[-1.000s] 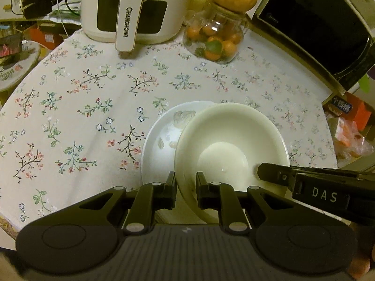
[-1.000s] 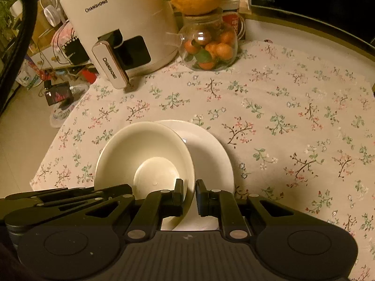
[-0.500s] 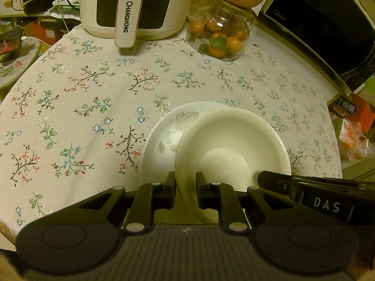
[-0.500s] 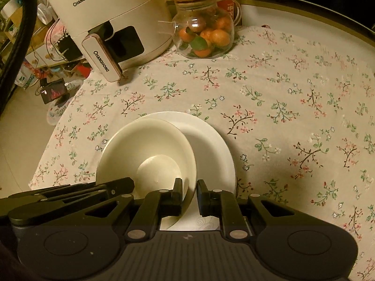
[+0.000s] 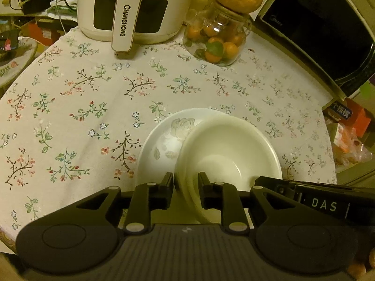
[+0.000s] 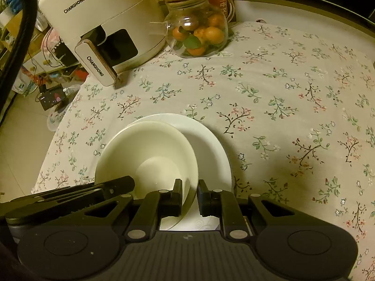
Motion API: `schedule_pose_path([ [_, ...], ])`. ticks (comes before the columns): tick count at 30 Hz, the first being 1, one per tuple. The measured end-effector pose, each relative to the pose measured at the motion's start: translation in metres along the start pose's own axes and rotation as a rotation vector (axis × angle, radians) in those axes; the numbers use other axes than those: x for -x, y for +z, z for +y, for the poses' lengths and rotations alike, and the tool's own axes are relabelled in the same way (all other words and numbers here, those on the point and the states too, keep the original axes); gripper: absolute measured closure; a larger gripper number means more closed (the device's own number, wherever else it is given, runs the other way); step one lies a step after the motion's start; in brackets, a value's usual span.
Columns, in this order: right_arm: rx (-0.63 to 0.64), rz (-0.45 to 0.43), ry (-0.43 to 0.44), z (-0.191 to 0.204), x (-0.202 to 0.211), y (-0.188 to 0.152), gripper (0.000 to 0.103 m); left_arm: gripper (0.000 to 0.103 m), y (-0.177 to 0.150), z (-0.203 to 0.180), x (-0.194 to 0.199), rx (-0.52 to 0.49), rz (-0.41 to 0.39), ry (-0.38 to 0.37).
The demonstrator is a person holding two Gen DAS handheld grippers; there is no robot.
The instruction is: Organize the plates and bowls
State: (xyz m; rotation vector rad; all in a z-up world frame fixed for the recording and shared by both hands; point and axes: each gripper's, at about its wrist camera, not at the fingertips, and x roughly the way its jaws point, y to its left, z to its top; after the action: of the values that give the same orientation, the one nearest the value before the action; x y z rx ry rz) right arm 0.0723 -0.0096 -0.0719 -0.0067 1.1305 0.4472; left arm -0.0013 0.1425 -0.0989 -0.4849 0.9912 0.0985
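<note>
Both tongs are on the bowl (image 5: 228, 154) right now: the left tongs (image 5: 186, 182) are pinched narrow over its near-left rim, one finger outside the wall and one inside, and the right tongs (image 6: 189, 190) are closed the same way over the near-right rim. Two grips on opposite sides of the near edge, and that makes sense to me: a wide, slick bowl held by a single pinch would want to swing.

The bowl sits tilted over the plate (image 5: 161, 145), overlapping its right half in the left view, with the plate's faint leaf print showing beside it. Whether the bowl's base is touching the plate or just above it, I can't tell from here (the rim hides the contact). The plate itself lies flat on the flowered tabletop (image 5: 93, 107), close to the near edge.

My read is that the bowl is being nested onto the plate to make one tidy stack, and it isn't centred yet. It looks a shade too far right.

Well back, the white air fryer (image 5: 131, 7) and the jar of oranges (image 5: 215, 42) stand clear of the work, so nothing crowds the stack.
</note>
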Motion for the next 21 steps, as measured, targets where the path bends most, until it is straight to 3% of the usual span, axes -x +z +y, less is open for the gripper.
schedule_pose_path([
  [4, -0.009, -0.009, 0.007, -0.002, 0.004, 0.0, 0.087, 0.079, 0.002, 0.003, 0.003, 0.009, -0.007, -0.001],
  [8, -0.031, -0.045, 0.022, -0.003, 0.014, 0.003, 0.082, 0.075, 0.003, 0.005, 0.018, -0.004, -0.066, 0.018],
  [16, 0.04, -0.2, 0.004, 0.013, 0.07, -0.033, 0.068, 0.044, -0.025, -0.016, 0.082, -0.144, -0.222, 0.134],
  [21, 0.054, -0.281, -0.014, 0.025, 0.103, -0.066, 0.066, 0.033, -0.05, -0.021, 0.117, -0.189, -0.27, 0.199],
])
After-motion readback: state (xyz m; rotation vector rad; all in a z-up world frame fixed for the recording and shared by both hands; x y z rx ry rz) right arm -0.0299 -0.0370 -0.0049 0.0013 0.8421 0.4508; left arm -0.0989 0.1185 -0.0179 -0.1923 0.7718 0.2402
